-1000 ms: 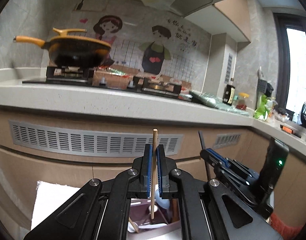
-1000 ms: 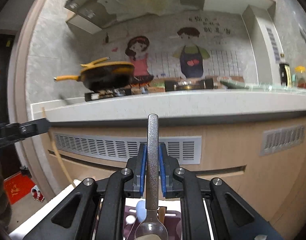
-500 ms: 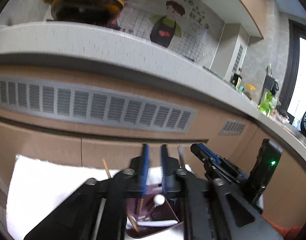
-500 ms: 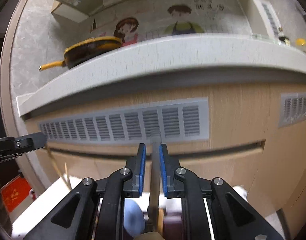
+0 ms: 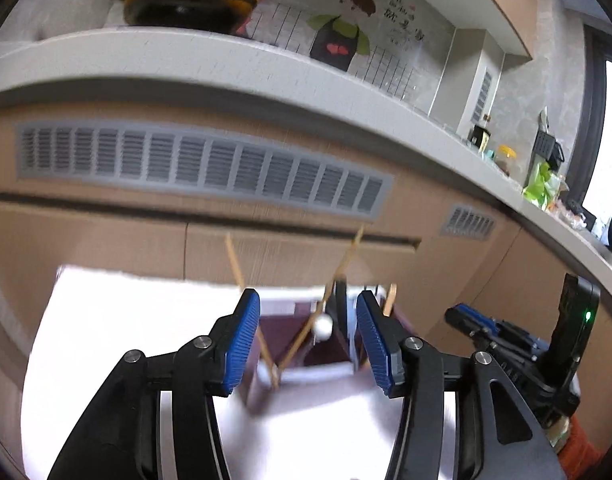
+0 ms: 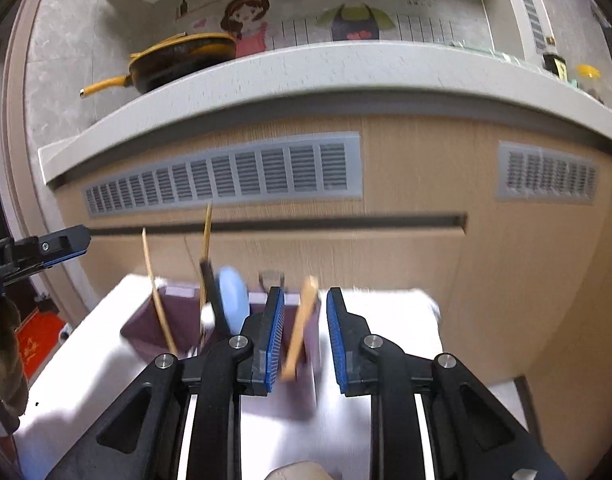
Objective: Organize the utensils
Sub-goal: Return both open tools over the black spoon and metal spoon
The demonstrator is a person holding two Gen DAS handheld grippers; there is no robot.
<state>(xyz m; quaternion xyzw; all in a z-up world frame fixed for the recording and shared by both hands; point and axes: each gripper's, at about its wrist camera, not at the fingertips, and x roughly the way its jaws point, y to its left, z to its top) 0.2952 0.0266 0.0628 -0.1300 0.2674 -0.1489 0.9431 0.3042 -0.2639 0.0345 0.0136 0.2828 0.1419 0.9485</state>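
- Pale wood-grain cabinet fronts (image 6: 406, 184) with grey slatted vents run behind everything, under a thick speckled white counter edge (image 5: 234, 64); a yellow-handled dark pan (image 5: 186, 4) sits up on it against a cartoon-printed wall.
- Below, close to the cabinets, a white cloth-covered surface (image 5: 118, 320) carries a dark plum plastic utensil holder (image 6: 146, 332), box-shaped and split into compartments.
- Thin wooden chopsticks (image 5: 242, 272) lean out of the holder at crossing angles; which compartment each stands in I cannot tell.
- A pale blue rounded spoon bowl (image 6: 232, 300) stands upright near the middle of the holder, beside a dark handle.
- A flat wooden stick (image 6: 302, 328) tilts in the holder's right part, seen between the right gripper's pads but blurred.
- Left gripper (image 5: 308, 344), black with ribbed blue pads, angles down over the holder; its jaws are opening, wide apart, pressing on nothing.
- Right gripper (image 6: 305, 338) also tips downward; its jaws are opening, a narrower gap, the pads clear of the wooden stick.
- An orange sleeve (image 5: 578, 448) shows at the right gripper's base.
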